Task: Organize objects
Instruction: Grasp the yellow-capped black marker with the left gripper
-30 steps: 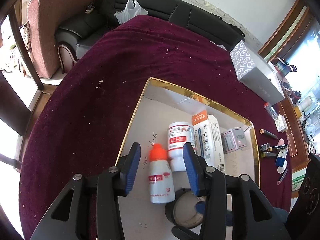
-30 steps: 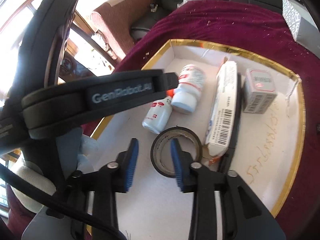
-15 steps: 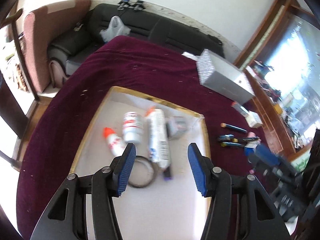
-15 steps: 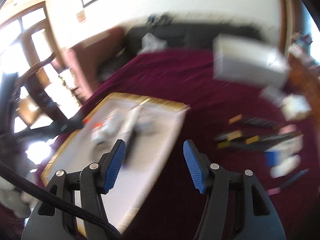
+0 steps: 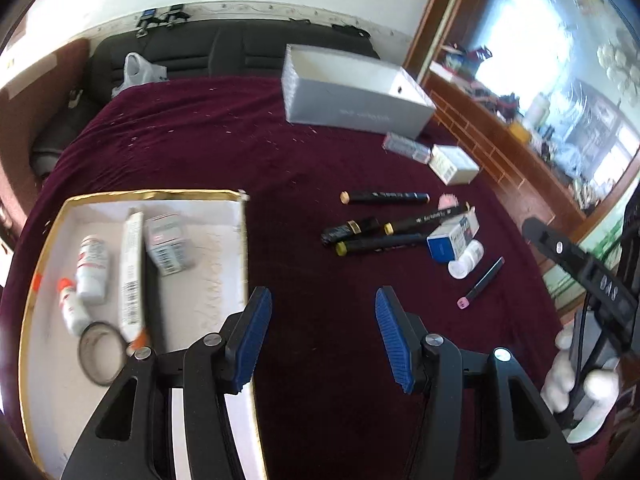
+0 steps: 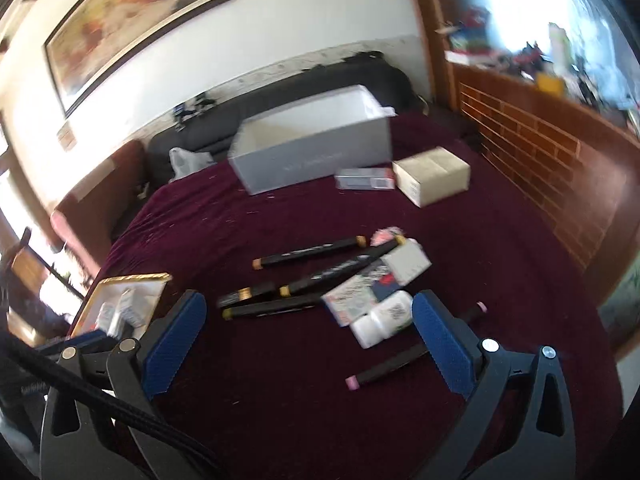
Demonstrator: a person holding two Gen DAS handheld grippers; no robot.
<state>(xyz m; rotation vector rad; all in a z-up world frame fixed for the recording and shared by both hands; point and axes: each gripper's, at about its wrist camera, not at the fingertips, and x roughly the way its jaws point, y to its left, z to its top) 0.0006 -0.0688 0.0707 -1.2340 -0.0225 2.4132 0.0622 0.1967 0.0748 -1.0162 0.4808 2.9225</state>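
Now black markers (image 6: 308,255) lie scattered beside small boxes (image 6: 408,266) on maroon cloth (image 6: 280,360).

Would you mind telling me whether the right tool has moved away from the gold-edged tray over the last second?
Yes. The right tool has swung right, off the tray, and now hangs open above the markers.
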